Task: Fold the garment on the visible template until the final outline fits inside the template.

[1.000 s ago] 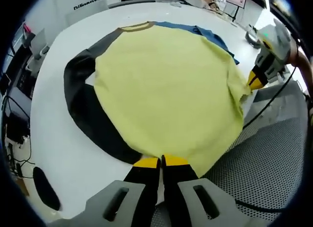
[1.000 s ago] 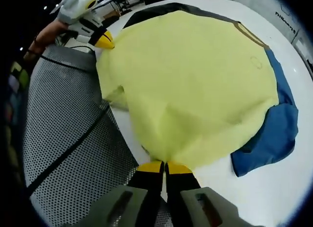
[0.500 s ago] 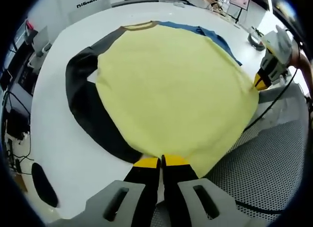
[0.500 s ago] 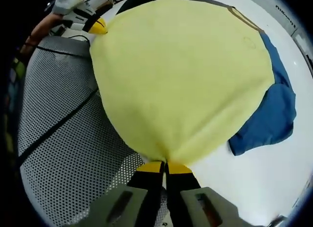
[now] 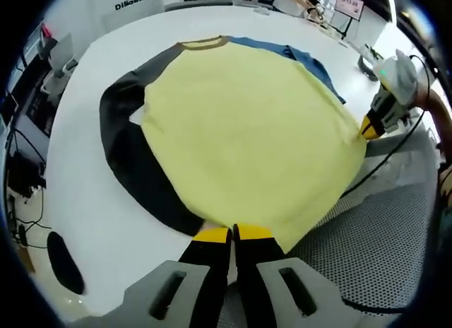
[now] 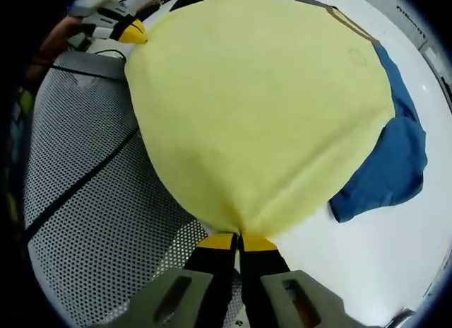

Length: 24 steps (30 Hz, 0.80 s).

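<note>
Two tongs, left tongs (image 5: 233,233) and right tongs (image 6: 239,241), seemingly clamped on one garment (image 5: 247,130).

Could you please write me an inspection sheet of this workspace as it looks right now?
Surface: white table, bare beside the garment; perforated grey mat at its near edge.
Job's things: yellow shirt spread flat, with a dark sleeve and a blue sleeve; no template outline can be made out.
Clutter: dark oval object on the table, kind unclear.
Grippers: left gripper and right gripper, jaws shut on the shirt's hem at two corners.
Cables: black cable across the mat.
Surroundings: equipment and screens beyond the table, blurred.
</note>
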Each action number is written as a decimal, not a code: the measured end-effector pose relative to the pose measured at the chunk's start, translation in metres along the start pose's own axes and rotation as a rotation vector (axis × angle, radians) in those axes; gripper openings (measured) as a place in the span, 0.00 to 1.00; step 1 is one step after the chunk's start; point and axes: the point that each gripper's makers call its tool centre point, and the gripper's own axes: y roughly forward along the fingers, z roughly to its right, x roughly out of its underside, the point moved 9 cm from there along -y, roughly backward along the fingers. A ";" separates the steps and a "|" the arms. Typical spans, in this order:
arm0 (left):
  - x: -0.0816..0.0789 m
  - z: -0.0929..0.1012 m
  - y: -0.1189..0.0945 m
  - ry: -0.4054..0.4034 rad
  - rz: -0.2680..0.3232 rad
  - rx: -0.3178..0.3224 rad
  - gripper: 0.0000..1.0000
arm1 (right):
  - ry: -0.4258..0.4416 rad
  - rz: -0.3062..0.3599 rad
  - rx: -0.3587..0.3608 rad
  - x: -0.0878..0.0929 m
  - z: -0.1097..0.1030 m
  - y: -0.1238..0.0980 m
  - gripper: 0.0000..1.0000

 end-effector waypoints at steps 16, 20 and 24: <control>-0.044 0.021 0.008 0.026 -0.012 0.081 0.00 | 0.012 0.012 -0.004 0.000 0.000 0.000 0.00; -0.048 0.025 0.016 0.039 -0.023 0.094 0.00 | 0.016 0.014 -0.003 0.000 0.000 0.000 0.00; -0.052 0.026 0.024 0.052 -0.034 0.099 0.00 | 0.023 0.016 -0.002 0.001 0.000 0.000 0.00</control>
